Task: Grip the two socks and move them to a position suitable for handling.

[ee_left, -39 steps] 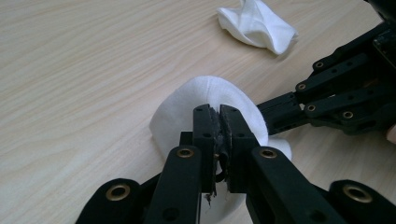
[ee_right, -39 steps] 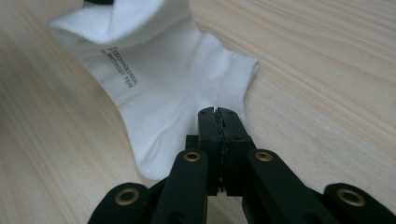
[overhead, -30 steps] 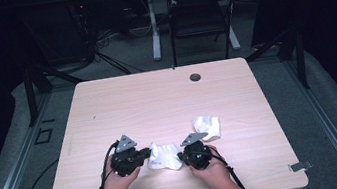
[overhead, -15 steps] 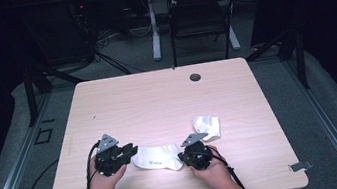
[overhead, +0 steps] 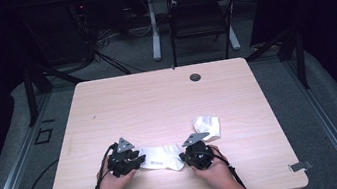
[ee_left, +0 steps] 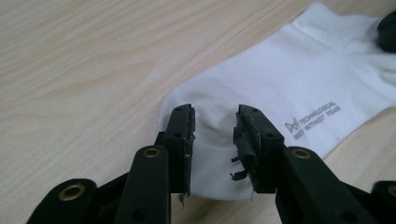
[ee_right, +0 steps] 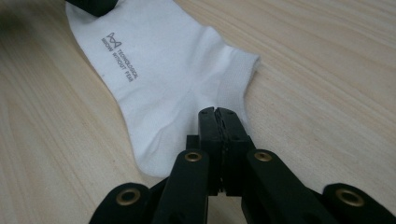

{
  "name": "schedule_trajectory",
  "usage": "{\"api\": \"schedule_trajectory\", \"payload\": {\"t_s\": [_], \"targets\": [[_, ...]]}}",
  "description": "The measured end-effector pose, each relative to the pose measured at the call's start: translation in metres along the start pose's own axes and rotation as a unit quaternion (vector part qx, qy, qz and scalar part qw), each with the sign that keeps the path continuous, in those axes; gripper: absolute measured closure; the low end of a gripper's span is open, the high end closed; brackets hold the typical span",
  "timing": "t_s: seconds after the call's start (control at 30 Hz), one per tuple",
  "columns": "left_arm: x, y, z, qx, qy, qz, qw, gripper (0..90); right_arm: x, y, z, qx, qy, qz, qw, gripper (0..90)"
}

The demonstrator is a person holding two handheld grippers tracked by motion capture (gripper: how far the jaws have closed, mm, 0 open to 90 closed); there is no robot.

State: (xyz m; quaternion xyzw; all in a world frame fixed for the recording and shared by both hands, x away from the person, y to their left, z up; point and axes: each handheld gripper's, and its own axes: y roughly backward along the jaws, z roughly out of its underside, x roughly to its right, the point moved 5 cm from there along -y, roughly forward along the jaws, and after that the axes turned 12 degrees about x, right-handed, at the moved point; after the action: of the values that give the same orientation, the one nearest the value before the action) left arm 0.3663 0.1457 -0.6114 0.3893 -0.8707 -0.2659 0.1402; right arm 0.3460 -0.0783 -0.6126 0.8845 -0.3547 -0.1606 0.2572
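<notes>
Sock (overhead: 161, 156) lies flat, long way left-right btwn both tools. Left tool (ee_left: 215, 128) apart over one end; right tool (ee_right: 219, 122) clamped on other end.

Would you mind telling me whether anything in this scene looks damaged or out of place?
Yes: the padding on the left gripper looks worn, with frayed black shreds hanging from the pad of its right-hand jaw. The white sock lies flat, stretched between both grippers; a second sock sits crumpled nearby.
</notes>
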Motion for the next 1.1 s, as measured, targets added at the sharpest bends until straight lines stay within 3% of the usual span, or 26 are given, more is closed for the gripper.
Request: {"api": "schedule_trajectory", "payload": {"t_s": [0.17,0.37,0.47,0.77,1.1], "targets": [[0.000,0.001,0.002,0.005,-0.007,0.003,1.0000,67.0,0.001,0.001,0.000,0.001,0.002,0.001,1.0000,90.0],[0.002,0.003,0.002,-0.001,0.012,0.010,0.9999,83.9,0.001,0.001,0.001,0.002,0.003,0.003,1.0000,90.0],[0.008,0.007,0.002,-0.003,0.013,0.020,0.9997,85.5,0.002,0.002,0.001,-0.004,0.007,0.004,1.0000,90.0],[0.020,0.013,0.005,-0.010,0.016,0.042,0.9989,85.3,0.005,0.011,0.005,-0.017,0.001,0.006,0.9998,90.0],[0.032,0.022,0.011,-0.017,0.007,0.056,0.9982,83.2,-0.005,0.020,0.009,-0.046,0.007,-0.005,0.9989,90.0]]}}
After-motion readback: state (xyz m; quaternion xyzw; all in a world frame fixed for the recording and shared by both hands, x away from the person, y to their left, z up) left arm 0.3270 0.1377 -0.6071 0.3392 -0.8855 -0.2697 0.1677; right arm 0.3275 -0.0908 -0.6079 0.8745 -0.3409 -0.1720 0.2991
